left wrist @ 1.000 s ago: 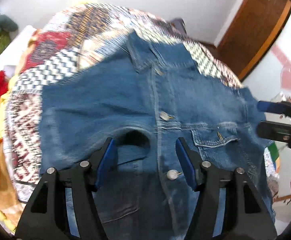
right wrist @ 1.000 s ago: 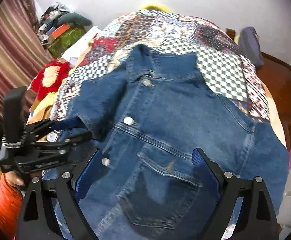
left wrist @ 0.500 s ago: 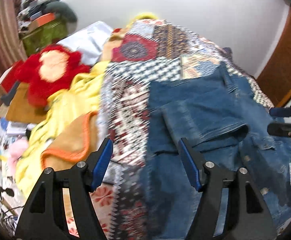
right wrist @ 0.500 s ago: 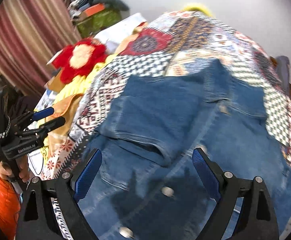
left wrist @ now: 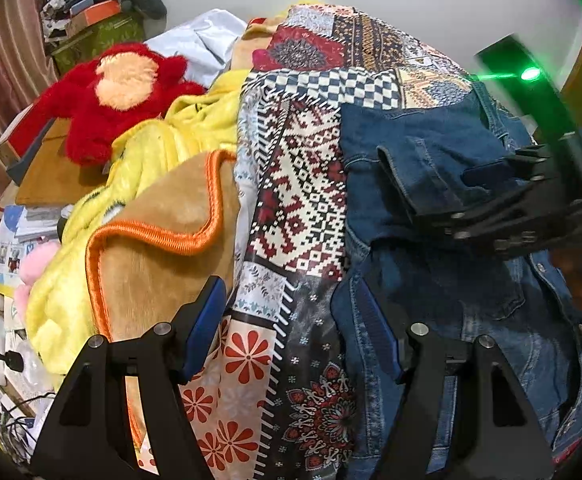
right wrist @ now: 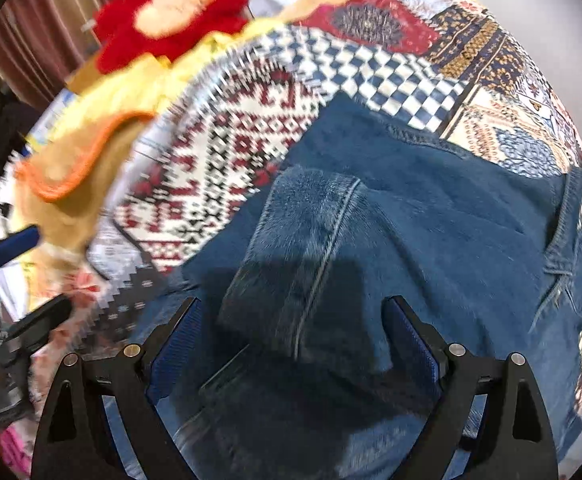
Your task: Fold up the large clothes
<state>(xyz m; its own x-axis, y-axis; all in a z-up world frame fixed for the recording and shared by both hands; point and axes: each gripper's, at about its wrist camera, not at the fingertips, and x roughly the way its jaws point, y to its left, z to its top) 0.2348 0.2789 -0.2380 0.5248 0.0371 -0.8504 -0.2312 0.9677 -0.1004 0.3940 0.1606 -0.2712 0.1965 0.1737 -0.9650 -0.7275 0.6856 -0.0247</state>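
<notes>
The denim jacket (right wrist: 411,216) is spread on the patterned bedspread (left wrist: 303,184). The left gripper (left wrist: 295,336) and the right gripper (right wrist: 295,344) are held wide open, with nothing gripped.

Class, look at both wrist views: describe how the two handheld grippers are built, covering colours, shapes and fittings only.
Both match. The left gripper and right gripper each have two black, angular plastic fingers with triangular cut-outs, silver round screw heads, and ribbed blue pads on the inner faces. Seen from the left view, the right gripper's black body carries a glowing green light. No cables or sleeves show.
</notes>
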